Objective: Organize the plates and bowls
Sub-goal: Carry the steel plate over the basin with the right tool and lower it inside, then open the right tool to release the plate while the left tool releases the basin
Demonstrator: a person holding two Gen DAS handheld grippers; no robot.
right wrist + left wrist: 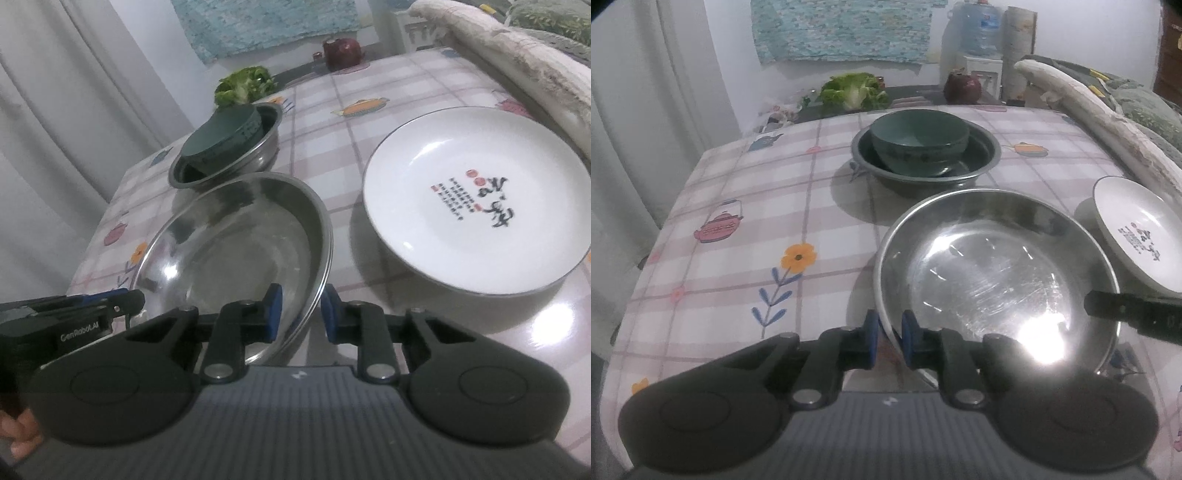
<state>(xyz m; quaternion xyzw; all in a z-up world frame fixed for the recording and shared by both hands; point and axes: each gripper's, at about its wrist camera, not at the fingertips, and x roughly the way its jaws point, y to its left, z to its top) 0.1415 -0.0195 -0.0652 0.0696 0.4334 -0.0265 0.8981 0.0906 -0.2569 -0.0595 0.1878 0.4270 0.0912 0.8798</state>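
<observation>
A shiny steel plate (993, 273) is tilted above the table; it also shows in the right wrist view (236, 236). My left gripper (889, 338) is shut on its near left rim. My right gripper (301, 314) straddles the plate's right rim, with small gaps at the pads. A white plate with red and black writing (476, 199) lies to the right; it also shows in the left wrist view (1141, 236). A dark green bowl (919, 142) sits inside a steel bowl (982, 162) farther back.
The table has a checked cloth with flower and teapot prints (768, 221). Lettuce (855, 90) and a dark red pot (962, 88) sit at the far edge. A rolled cushion (1100, 122) lies along the right side. A curtain (635, 129) hangs at the left.
</observation>
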